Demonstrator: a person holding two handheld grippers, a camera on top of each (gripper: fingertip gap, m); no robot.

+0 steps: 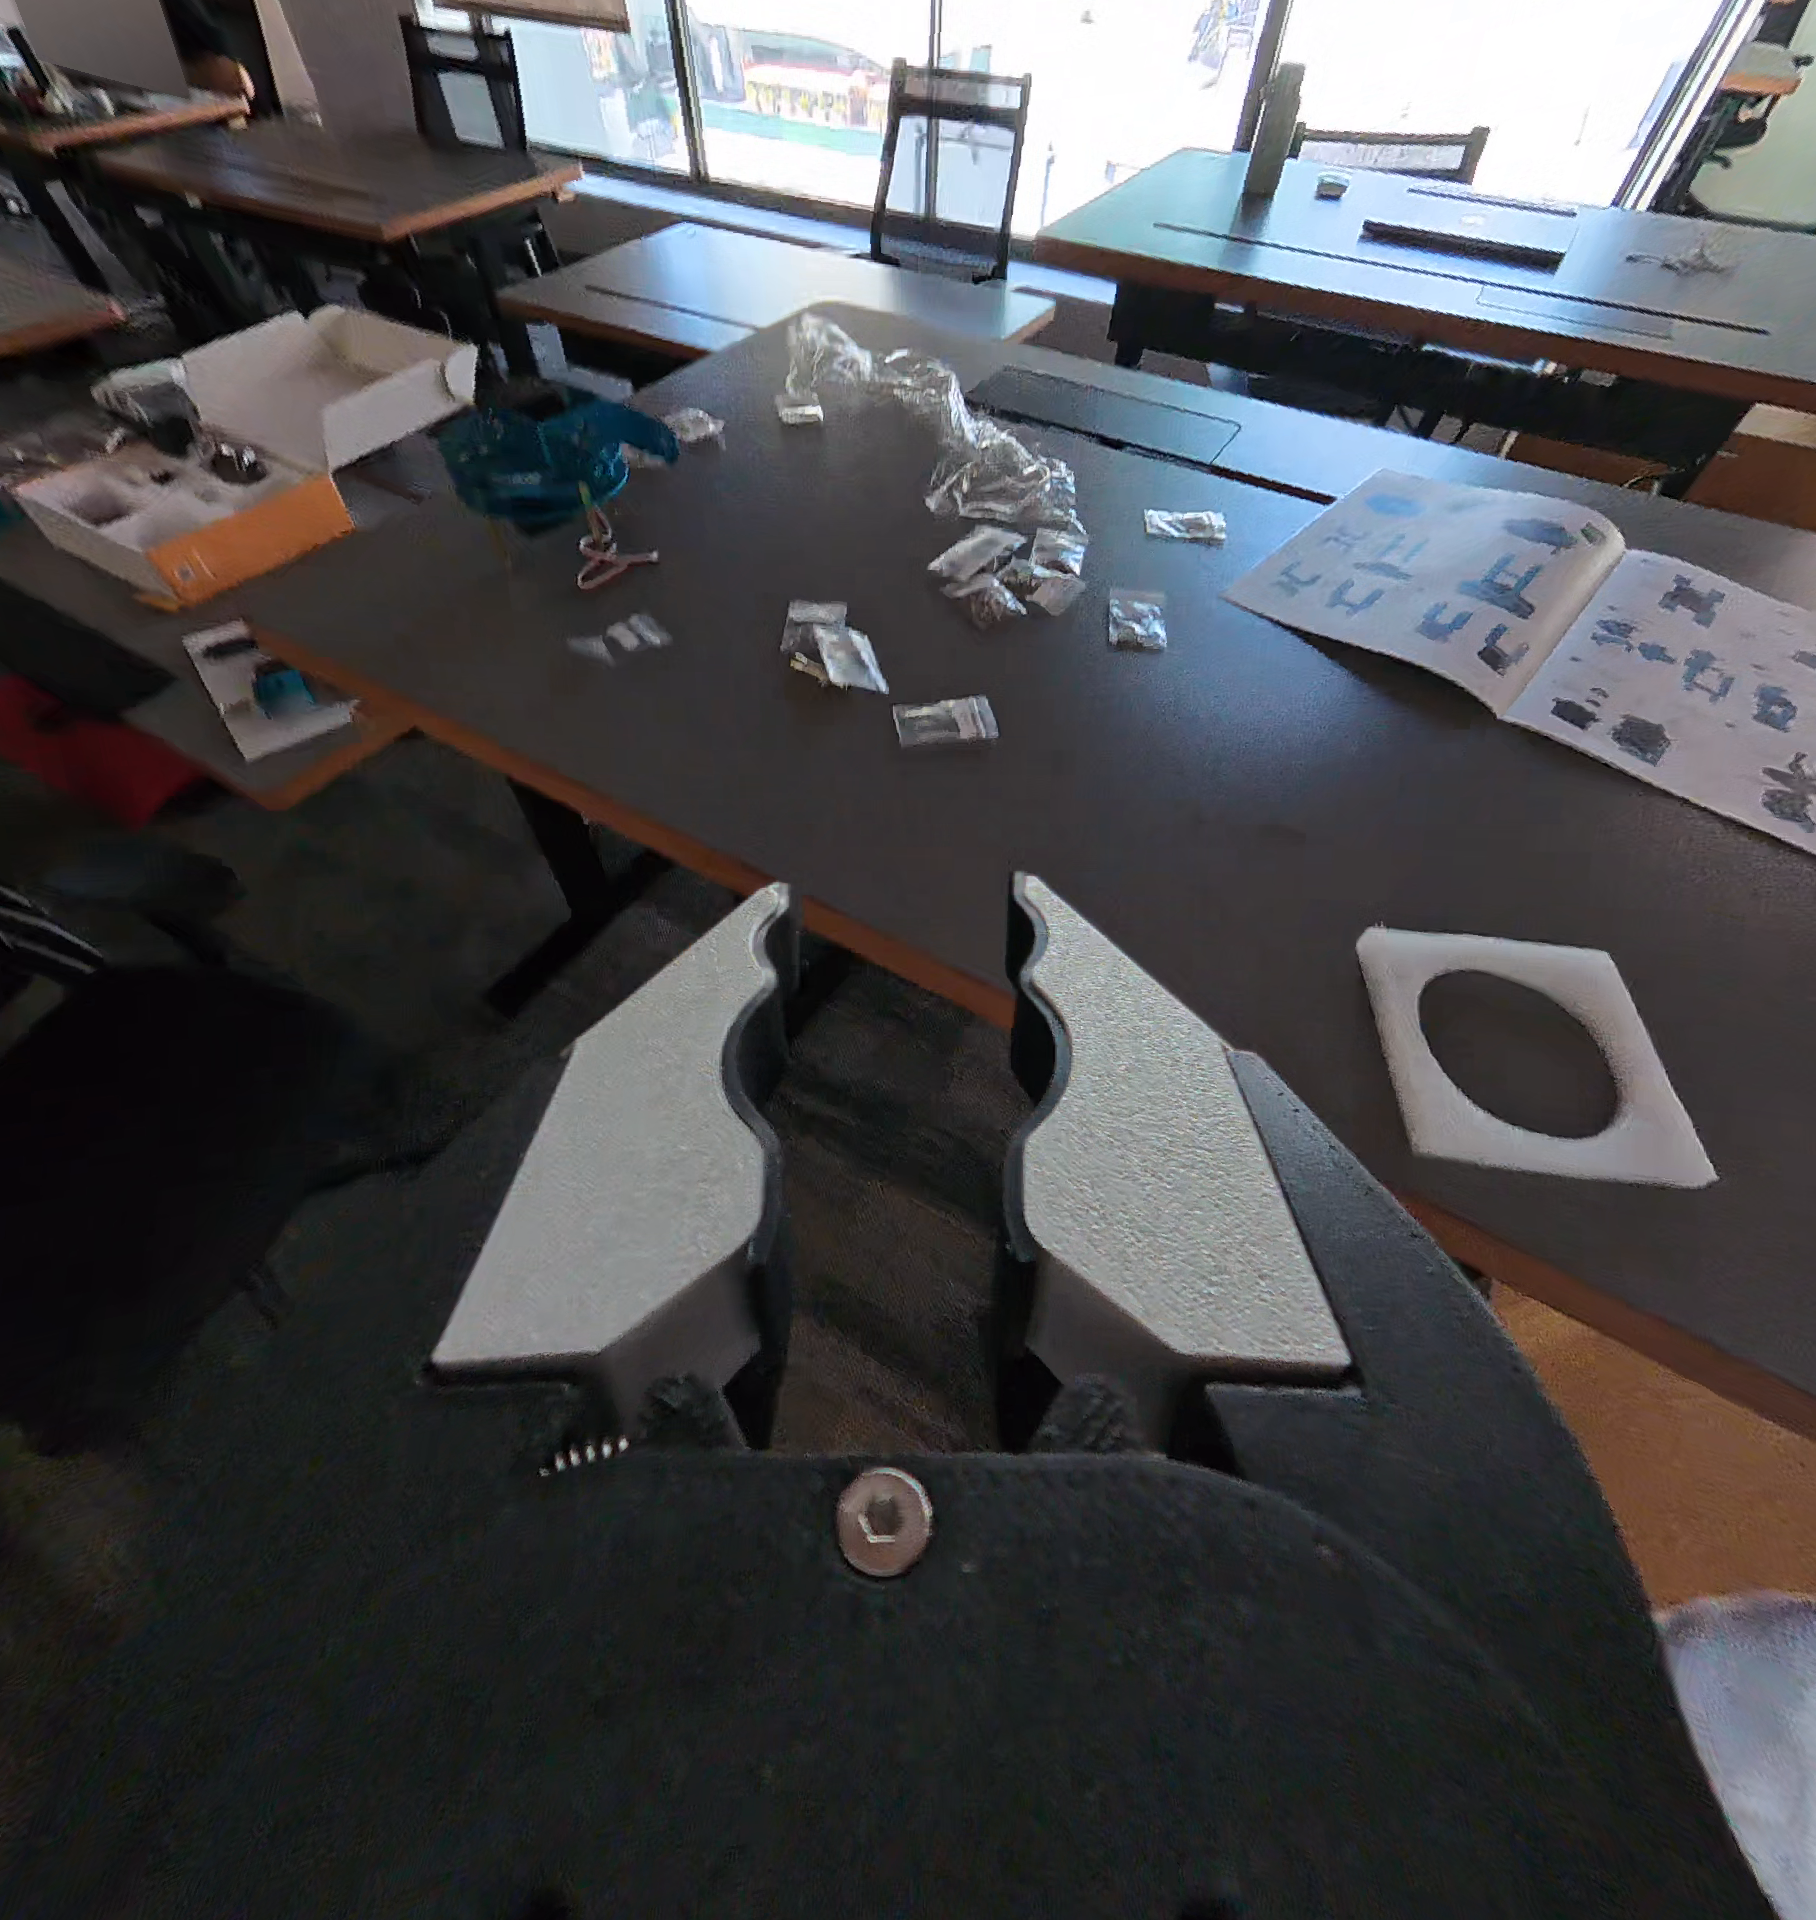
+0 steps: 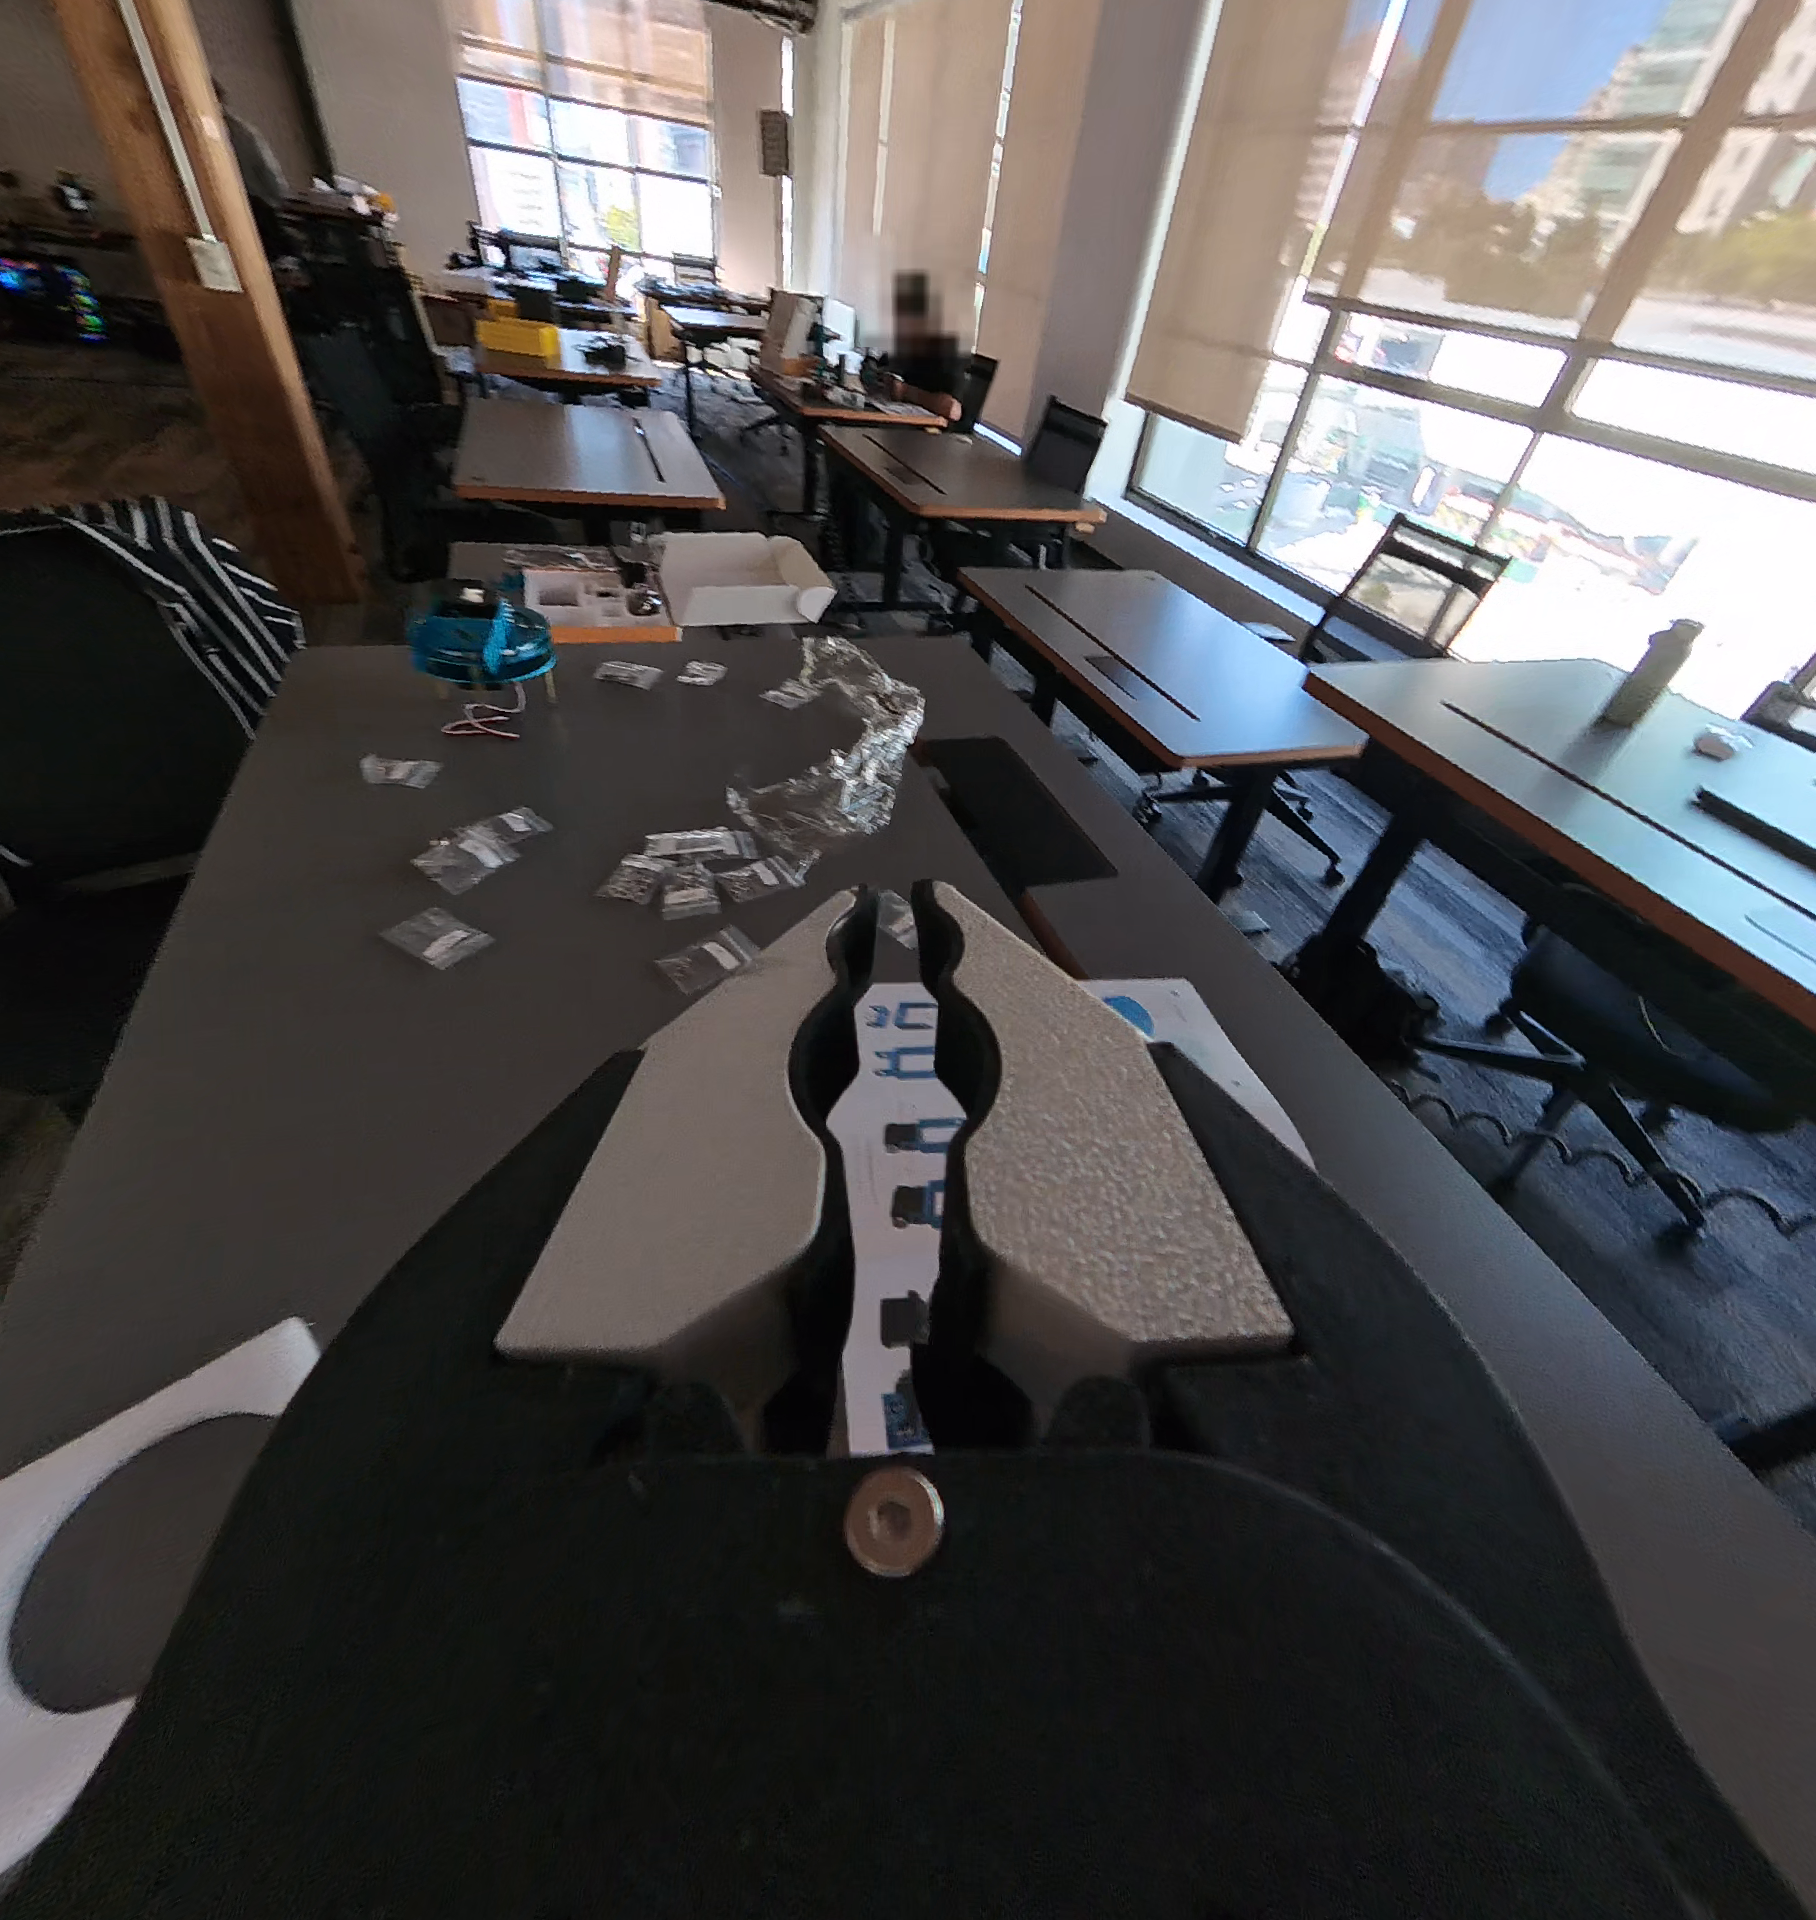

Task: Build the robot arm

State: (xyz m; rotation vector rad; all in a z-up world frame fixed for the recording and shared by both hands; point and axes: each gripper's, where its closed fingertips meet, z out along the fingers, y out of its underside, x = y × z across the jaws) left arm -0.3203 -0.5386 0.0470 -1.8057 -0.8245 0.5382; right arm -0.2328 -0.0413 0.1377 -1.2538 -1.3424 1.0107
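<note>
Left claw: the left claw [image 1: 899,899] hangs off the near edge of the desk [image 1: 1143,790], fingers spread wide, nothing between them; only floor shows in the gap.
Right claw: the right claw [image 2: 893,902] hovers above the open booklet [image 2: 888,1226], fingers drawn narrow with a thin gap and gripping nothing; whether the tips touch the page cannot be told.
Nearest to left: a white foam square with a round hole [image 1: 1527,1060], at about 3 o'clock from the claw and well apart from it.
Far things: a blue round assembly [image 1: 545,457] at 11 o'clock; crumpled clear wrap [image 1: 925,405] at 12 o'clock; an open white box [image 1: 260,457] on the neighbouring desk.
Small bags: loose clear parts bags [image 1: 836,649] scattered mid-desk, roughly a dozen; the heaped ones cannot be counted exactly.
Counts: one booklet, one foam square, one blue assembly, one wrap.
Handling judgement: the bags look thin and slippery, so a claw would do best to come in low and pinch an edge.
</note>
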